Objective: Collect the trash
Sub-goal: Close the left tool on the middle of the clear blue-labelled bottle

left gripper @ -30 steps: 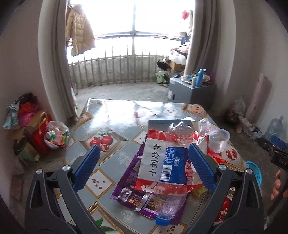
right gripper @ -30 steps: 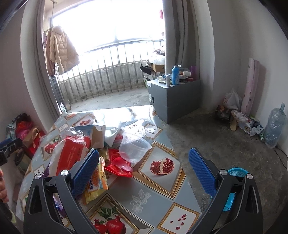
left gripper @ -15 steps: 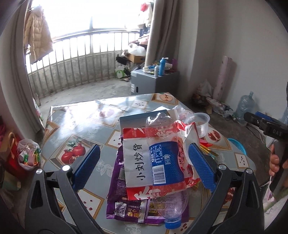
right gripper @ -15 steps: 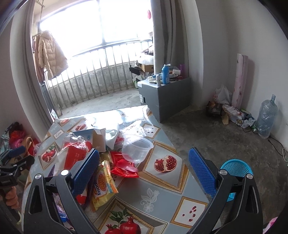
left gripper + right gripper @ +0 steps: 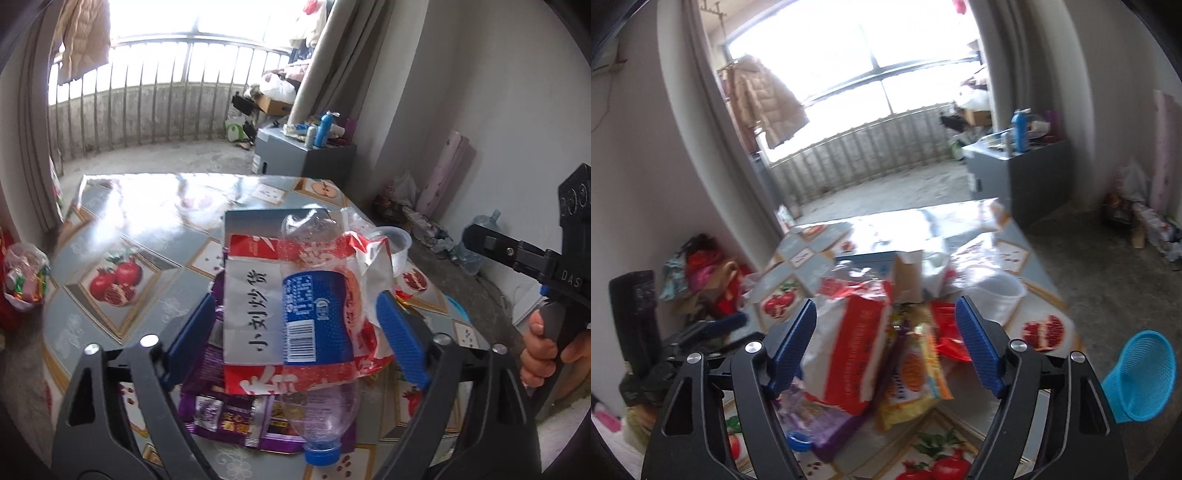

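A pile of trash lies on the fruit-patterned table (image 5: 122, 236). A crushed clear bottle with a blue label (image 5: 314, 306) lies on a red and white snack bag (image 5: 255, 314), over purple wrappers (image 5: 229, 417). My left gripper (image 5: 295, 339) is open, its blue pads on either side of the bottle and bag. My right gripper (image 5: 886, 347) is open above the red and white bag (image 5: 849, 350) and a yellow packet (image 5: 916, 373). A clear plastic cup (image 5: 997, 295) stands behind them. The right gripper's body shows in the left wrist view (image 5: 546, 269).
A blue mesh basket (image 5: 1141, 376) sits on the floor right of the table. A grey cabinet with bottles (image 5: 1019, 166) stands further back. Bags and clothes (image 5: 701, 273) are heaped on the floor at the left. A cardboard box (image 5: 908, 273) lies among the trash.
Both grippers have moved closer over the trash pile. The right gripper has swung left, so the red bag and yellow packet now lie between its pads. Both stay open.
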### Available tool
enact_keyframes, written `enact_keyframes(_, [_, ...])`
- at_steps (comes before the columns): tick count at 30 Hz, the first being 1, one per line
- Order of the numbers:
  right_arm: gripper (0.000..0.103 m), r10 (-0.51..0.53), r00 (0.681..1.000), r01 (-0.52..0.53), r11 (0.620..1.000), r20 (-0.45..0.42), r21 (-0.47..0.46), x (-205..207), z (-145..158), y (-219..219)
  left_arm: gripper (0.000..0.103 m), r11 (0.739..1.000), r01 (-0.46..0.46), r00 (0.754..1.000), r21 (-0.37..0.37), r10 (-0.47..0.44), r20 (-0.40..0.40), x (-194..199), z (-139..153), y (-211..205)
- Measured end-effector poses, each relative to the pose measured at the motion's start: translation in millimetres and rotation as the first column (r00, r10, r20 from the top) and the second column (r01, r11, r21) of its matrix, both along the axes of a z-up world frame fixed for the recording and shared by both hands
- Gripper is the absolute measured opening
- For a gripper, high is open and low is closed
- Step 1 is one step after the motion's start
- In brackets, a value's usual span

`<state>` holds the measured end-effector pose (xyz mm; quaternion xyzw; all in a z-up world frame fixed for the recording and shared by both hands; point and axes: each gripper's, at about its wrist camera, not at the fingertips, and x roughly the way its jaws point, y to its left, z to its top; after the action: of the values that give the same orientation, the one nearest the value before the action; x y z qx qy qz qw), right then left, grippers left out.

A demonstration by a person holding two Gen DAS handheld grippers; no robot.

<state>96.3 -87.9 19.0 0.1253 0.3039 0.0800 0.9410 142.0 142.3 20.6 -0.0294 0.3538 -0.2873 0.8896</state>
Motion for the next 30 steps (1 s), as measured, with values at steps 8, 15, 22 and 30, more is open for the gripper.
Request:
enact_keyframes(8, [0.059, 0.148, 0.983, -0.134, 0.983, -0.11, 0.122, 42, -21, 19, 0.05, 0.998, 0.05, 0.993, -0.039, -0.054, -0.109, 18, -19, -17])
enact_keyframes(15, [0.05, 0.2, 0.963, -0.164, 0.968, -0.183, 0.192, 64, -42, 24, 0.043, 0.996, 0.088, 0.986, -0.018, -0.09, -0.142, 22, -30, -28])
enact_keyframes(22, [0.048, 0.21, 0.948, -0.162, 0.965, -0.24, 0.206, 73, -54, 26, 0.043, 0.995, 0.095, 0.984, 0.001, -0.094, -0.151, 24, -35, -37])
enact_keyframes(30, [0.044, 0.194, 0.948, -0.137, 0.965, -0.254, 0.224, 68, -52, 16, 0.045, 0.996, 0.079, 0.983, 0.03, -0.073, -0.17, 35, -38, -46])
